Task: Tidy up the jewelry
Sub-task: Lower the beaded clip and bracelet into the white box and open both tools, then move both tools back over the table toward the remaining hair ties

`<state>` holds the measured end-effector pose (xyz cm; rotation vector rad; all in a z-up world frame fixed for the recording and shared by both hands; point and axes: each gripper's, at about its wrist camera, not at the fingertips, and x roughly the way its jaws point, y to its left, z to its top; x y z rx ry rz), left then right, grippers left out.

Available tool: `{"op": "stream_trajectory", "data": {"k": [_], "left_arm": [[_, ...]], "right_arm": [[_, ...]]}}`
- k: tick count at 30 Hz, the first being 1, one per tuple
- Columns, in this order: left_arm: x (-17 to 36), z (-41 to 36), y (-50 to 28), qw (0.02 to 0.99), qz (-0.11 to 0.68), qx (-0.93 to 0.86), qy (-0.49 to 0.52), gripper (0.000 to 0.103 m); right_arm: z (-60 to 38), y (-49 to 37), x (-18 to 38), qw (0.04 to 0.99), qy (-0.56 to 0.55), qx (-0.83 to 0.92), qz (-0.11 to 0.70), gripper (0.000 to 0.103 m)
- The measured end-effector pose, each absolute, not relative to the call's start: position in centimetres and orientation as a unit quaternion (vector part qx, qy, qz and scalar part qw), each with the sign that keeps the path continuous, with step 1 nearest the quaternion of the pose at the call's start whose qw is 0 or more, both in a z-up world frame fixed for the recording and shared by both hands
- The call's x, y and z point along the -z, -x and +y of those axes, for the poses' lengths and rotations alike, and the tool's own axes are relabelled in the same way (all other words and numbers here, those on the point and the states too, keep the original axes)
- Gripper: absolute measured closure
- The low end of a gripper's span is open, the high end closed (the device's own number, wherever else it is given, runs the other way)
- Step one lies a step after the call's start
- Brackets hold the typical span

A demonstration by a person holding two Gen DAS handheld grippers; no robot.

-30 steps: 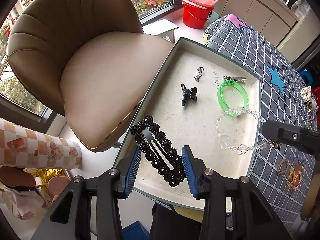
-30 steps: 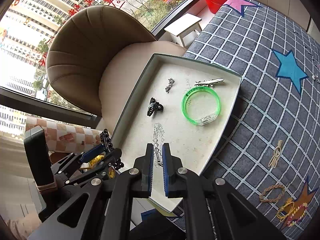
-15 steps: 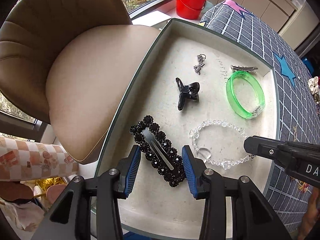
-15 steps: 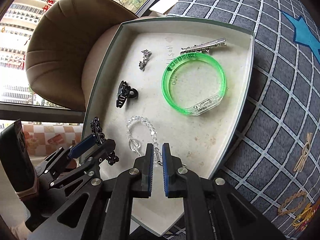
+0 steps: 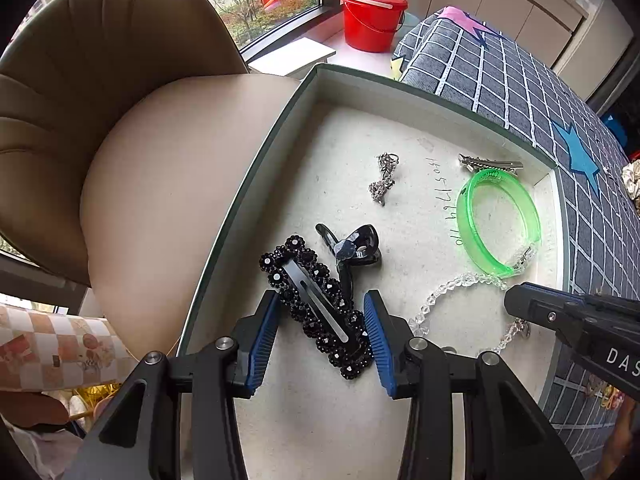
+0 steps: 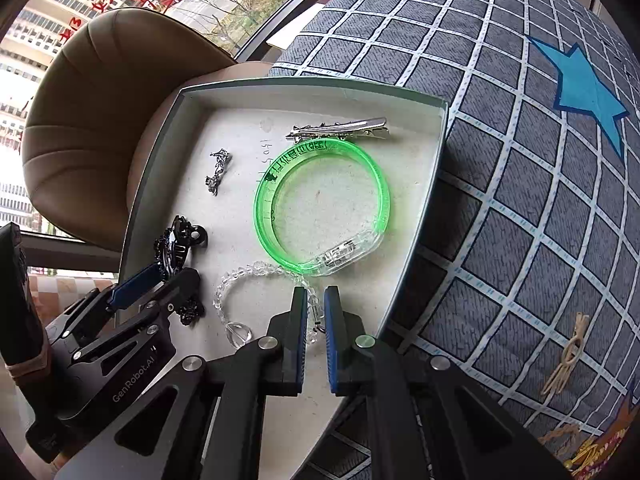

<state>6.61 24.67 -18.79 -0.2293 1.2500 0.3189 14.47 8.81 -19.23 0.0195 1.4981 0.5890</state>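
My left gripper (image 5: 320, 320) is shut on a black beaded hair clip (image 5: 316, 300) and holds it low inside the shallow grey tray (image 5: 256, 184), over a small black claw clip (image 5: 356, 248). My right gripper (image 6: 316, 304) is shut on the clasp end of a clear bead bracelet (image 6: 248, 274), whose loop lies on the tray floor (image 6: 224, 128). A green bangle (image 6: 320, 208), a silver clip (image 6: 340, 128) and a small silver charm (image 6: 218, 170) lie in the tray. My right gripper also shows in the left wrist view (image 5: 516, 304).
The tray sits at the edge of a grey checked tablecloth with stars (image 6: 540, 160). A tan padded chair (image 5: 120, 140) stands just left of the tray. Loose hair ties (image 6: 568, 356) lie on the cloth to the right. A red bucket (image 5: 372, 20) stands by the window.
Both grippers have moved forward and down into the tray. The black beaded clip now hangs over the claw clip, and the bead bracelet has come to rest on the tray floor beside the green bangle.
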Motion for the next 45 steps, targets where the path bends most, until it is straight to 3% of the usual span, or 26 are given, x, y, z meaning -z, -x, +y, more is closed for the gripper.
{"op": "stream_trajectory", "data": {"k": [4, 5, 6, 26, 29, 31, 32, 34, 38, 42, 45], "left_arm": [[18.7, 24.6, -6.8, 0.797, 0.576, -0.149, 0.103, 0.049], [18.7, 24.6, -6.8, 0.796, 0.577, -0.152, 0.102, 0.037], [18.7, 24.6, -6.6, 0.793, 0.58, -0.156, 0.102, 0.032], [16.6, 23.8, -4.1, 0.79, 0.586, -0.158, 0.091, 0.031], [16.0, 23.9, -3.5, 0.787, 0.587, -0.156, 0.106, 0.031], [15.6, 23.8, -3.3, 0.787, 0.587, -0.158, 0.108, 0.031], [15.3, 23.7, -3.2, 0.787, 0.587, -0.159, 0.105, 0.023], [14.8, 23.4, -3.1, 0.79, 0.582, -0.162, 0.101, 0.0], [13.3, 22.5, -2.9, 0.799, 0.575, -0.154, 0.085, 0.0], [12.4, 20.8, -3.3, 0.798, 0.583, -0.137, 0.063, 0.0], [12.0, 19.4, -3.5, 0.796, 0.59, -0.123, 0.049, 0.0]], "right_arm": [[9.2, -14.5, 19.2, 0.695, -0.002, -0.264, 0.669, 0.094], [9.5, -14.5, 19.2, 0.695, 0.002, -0.264, 0.669, 0.094], [9.7, -14.5, 19.2, 0.695, 0.005, -0.265, 0.668, 0.094], [9.0, -14.1, 17.3, 0.692, -0.023, -0.277, 0.666, 0.093], [8.4, -14.0, 16.2, 0.695, -0.033, -0.278, 0.662, 0.082], [7.8, -13.7, 15.3, 0.698, -0.037, -0.279, 0.659, 0.054], [7.6, -13.6, 15.0, 0.7, -0.039, -0.279, 0.656, 0.049], [7.0, -13.3, 14.4, 0.702, -0.041, -0.277, 0.655, 0.046], [5.4, -13.0, 13.4, 0.703, -0.051, -0.269, 0.656, 0.045], [3.6, -12.4, 12.4, 0.705, -0.068, -0.259, 0.657, 0.023], [1.7, -11.9, 12.2, 0.707, -0.083, -0.242, 0.66, 0.02]]}}
